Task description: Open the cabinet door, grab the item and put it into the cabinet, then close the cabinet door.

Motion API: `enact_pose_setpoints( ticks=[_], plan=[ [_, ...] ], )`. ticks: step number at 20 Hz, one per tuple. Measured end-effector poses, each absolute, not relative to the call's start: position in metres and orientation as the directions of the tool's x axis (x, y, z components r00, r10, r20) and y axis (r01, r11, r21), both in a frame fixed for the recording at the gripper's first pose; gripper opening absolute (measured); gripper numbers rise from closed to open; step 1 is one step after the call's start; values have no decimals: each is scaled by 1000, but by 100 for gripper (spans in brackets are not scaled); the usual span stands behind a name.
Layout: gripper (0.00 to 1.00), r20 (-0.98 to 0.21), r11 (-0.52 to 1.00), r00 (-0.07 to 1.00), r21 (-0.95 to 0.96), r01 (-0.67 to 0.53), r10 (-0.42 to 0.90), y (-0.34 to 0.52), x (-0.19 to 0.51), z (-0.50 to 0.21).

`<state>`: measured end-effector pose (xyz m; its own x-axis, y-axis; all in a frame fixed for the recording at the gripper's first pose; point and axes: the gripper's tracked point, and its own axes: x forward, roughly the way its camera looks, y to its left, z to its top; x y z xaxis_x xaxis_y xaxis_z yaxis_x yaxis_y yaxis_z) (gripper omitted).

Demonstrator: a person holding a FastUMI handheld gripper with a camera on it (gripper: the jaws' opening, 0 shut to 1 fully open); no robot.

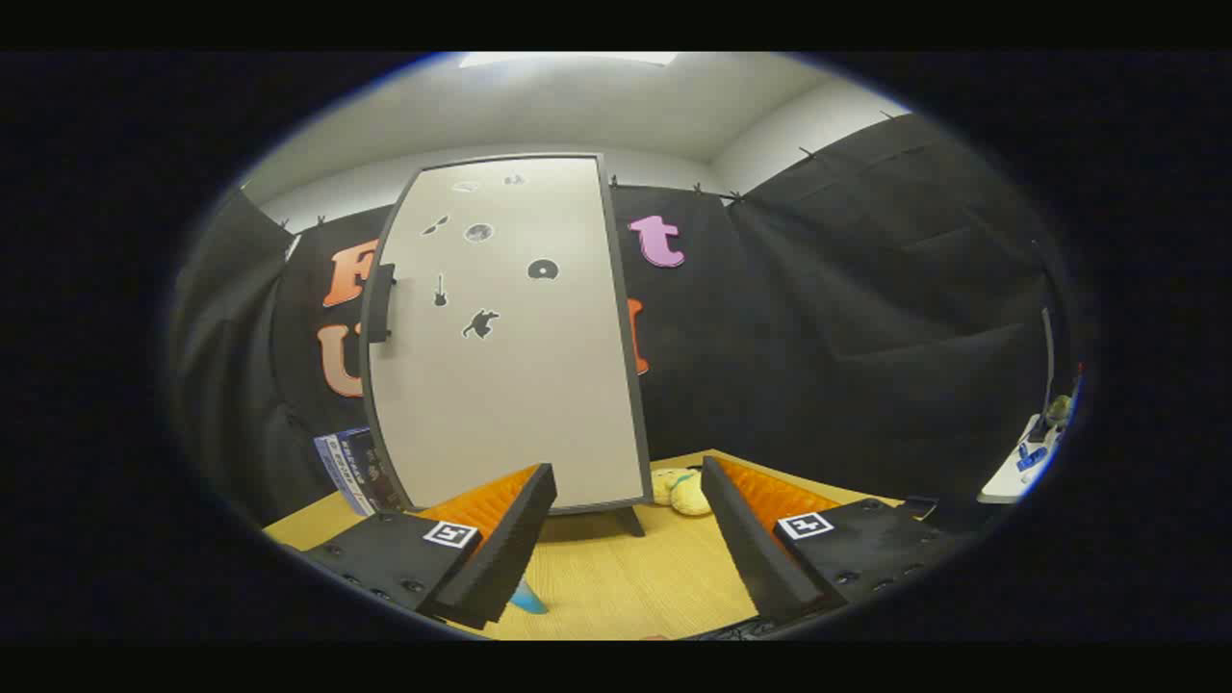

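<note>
I have the jaws (628, 539) spread wide with nothing between them, hovering over the yellow counter (616, 587). Ahead stands the cabinet (505, 337) — its pale door (520, 385) is closed, dotted with small dark stickers, and its dark handle (381, 303) sits on the left edge. The item, a yellow plush toy (681, 491), lies on the counter just right of the cabinet's foot, beyond the fingertips. A blue box (348, 470) leans left of the cabinet.
</note>
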<state>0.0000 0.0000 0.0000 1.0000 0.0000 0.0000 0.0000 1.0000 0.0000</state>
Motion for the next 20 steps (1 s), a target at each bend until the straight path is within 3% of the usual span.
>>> enact_pose_setpoints(
  ticks=[20],
  plan=[
    [98, -53, 998, 996, -6, -70, 70, 38, 2, -7]
  ],
)
